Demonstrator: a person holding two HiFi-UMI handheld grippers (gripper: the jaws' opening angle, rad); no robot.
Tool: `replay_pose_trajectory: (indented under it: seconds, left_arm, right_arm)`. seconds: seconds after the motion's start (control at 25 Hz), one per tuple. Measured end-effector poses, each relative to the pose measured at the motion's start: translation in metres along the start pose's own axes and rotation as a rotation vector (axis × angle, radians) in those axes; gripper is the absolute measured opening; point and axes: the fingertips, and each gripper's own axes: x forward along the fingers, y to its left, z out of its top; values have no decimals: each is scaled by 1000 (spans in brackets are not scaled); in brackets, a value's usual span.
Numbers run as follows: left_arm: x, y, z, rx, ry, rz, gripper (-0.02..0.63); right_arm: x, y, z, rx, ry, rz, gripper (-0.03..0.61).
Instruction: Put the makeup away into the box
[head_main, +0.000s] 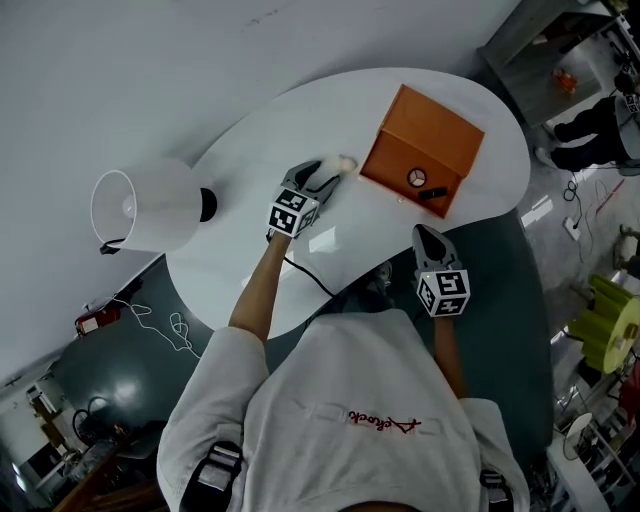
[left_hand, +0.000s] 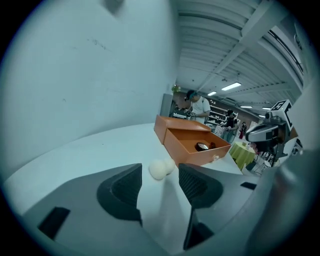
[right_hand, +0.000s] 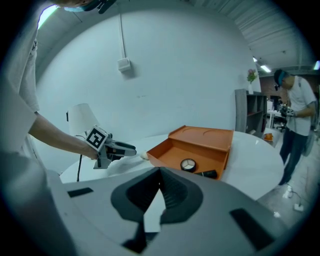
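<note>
- Head view: the left gripper (head_main: 322, 176) is reaching over the white table (head_main: 250, 170). Its tip is just beside a pale makeup sponge (head_main: 345, 163), which is lying on the table next to the open orange box (head_main: 425, 140). The right gripper (head_main: 426, 234) is hovering at the table's near edge, apart from the box. A white lamp (head_main: 140, 208) is standing at the table's left end.
- Left gripper view: the fingers (left_hand: 125, 192) are standing wide apart and clamping nothing. The sponge is lying on the table just beyond their tips, in line with the gap and outside the box. A round compact (left_hand: 202, 146) is lying inside the box.
- Right gripper view: the fingers (right_hand: 175, 192) are pressing together with nothing between them. The box is lying open ahead, holding the compact and a dark tube (right_hand: 209, 174). The sponge is resting just outside the box's left corner.
</note>
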Motion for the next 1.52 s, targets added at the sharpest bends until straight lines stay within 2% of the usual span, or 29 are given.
replay_pose_trajectory:
  seconds: [0.16, 0.52, 0.64, 0.88, 1.08, 1.32, 1.52]
  left_arm:
    - [18, -3, 5, 17, 9, -27, 219]
    - [42, 2, 4, -8, 41, -37, 214]
    - [44, -1, 3, -1, 48, -48, 157]
    - [37, -1, 4, 13, 46, -31, 109]
    - [22, 6, 21, -12, -26, 10, 107]
    - [-11, 2, 63, 4, -161, 64, 107]
    - [-37, -8, 94, 23, -239, 75, 107]
  right_arm:
    - [-3, -10, 0, 8, 4, -20, 19]
    - [-5, -28, -5, 25, 18, -50, 20]
    - [-5, -30, -5, 27, 15, -52, 20]
    - [-7, -29, -3, 28, 4, -51, 20]
    - [-11, -25, -3, 19, -2, -45, 20]
    - [-18, -12, 9, -4, -42, -39, 20]
    - [-31, 1, 26, -30, -89, -39, 20]
